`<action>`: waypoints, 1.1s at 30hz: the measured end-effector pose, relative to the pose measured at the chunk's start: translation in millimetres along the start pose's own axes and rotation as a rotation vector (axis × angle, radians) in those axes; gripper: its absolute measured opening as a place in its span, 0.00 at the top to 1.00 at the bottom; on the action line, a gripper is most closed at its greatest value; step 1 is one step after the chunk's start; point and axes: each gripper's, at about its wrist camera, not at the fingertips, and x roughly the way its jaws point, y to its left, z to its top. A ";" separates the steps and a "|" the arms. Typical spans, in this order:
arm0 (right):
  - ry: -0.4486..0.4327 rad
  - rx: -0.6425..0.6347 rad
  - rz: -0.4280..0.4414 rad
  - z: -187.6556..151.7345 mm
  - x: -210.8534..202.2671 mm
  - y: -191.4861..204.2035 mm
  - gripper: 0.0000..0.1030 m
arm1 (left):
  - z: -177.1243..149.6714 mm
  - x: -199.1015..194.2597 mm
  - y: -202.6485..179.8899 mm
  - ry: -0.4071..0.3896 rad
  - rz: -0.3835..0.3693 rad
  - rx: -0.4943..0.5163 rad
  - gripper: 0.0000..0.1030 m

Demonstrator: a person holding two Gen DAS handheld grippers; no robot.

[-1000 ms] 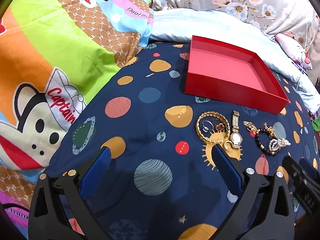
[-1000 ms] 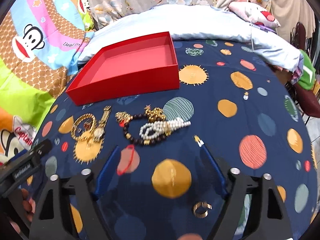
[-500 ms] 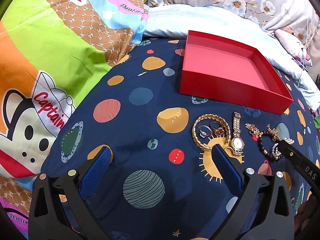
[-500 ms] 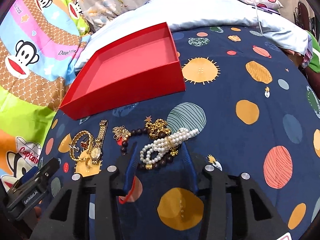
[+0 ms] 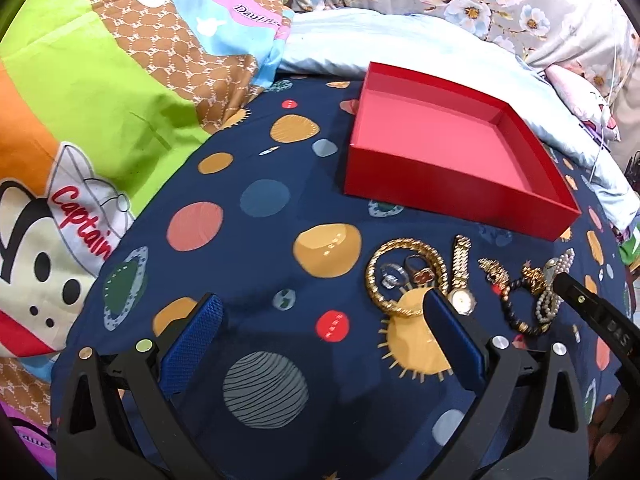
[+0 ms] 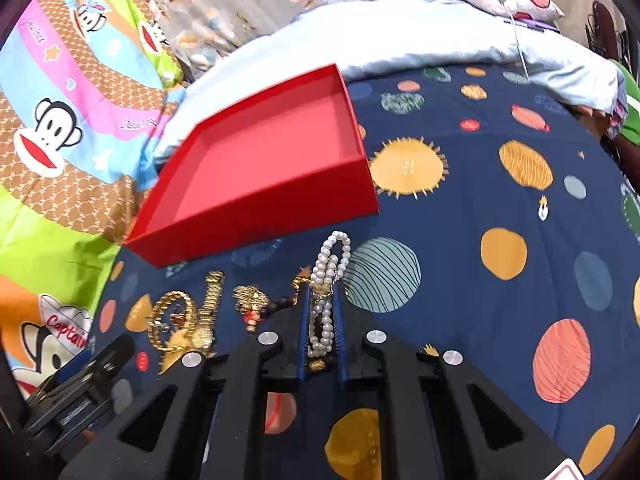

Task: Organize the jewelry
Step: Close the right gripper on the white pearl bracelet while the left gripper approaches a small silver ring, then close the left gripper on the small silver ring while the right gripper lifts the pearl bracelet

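Observation:
A shallow red box (image 5: 404,182) (image 6: 256,222) lies empty on the dark planet-print bedsheet. In front of it lie a gold chain bracelet (image 5: 404,276) ringing two small rings, a gold watch (image 5: 460,280) (image 6: 206,312), a gold charm piece (image 6: 250,298) and a dark bead bracelet (image 5: 516,312). My right gripper (image 6: 321,292) is shut on a white pearl bracelet (image 6: 330,268), whose loop sticks out past the fingertips. My left gripper (image 5: 320,312) is open and empty, just left of the gold bracelet, its right finger (image 5: 448,332) near the watch.
A bright cartoon-monkey quilt (image 5: 80,140) rises along the left. A pale blue pillow (image 6: 420,44) and floral bedding lie behind the box. The right gripper's black body (image 5: 596,320) reaches in at the left view's right edge.
My right gripper moved forward over the jewelry pile and closed on the pearl bracelet. My left gripper stayed open and drifted slightly.

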 end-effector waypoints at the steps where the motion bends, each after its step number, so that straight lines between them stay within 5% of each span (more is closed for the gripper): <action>1: -0.011 -0.007 -0.001 0.2 -4.0 0.8 0.90 | 1.1 1.2 -1.7 0.004 -0.009 -0.002 0.05; 3: -0.025 -0.010 0.013 -0.1 -13.2 0.9 0.90 | 3.6 4.2 -5.5 0.012 -0.027 -0.008 0.05; 8: -0.020 0.008 0.043 -4.2 -26.8 -4.5 0.90 | 8.5 12.7 -17.5 0.038 -0.078 -0.007 0.31; 16: -0.002 0.024 0.052 -13.6 -31.3 -10.4 0.90 | 8.6 21.6 -24.9 0.061 -0.090 -0.006 0.50; 23: 0.012 0.013 0.061 -18.3 -29.6 -7.9 0.89 | 9.2 25.7 -22.4 0.075 -0.113 -0.012 0.92; 33: 0.001 -0.015 0.070 -21.7 -40.2 0.4 0.89 | 8.9 -2.7 -15.3 0.017 -0.173 0.018 0.99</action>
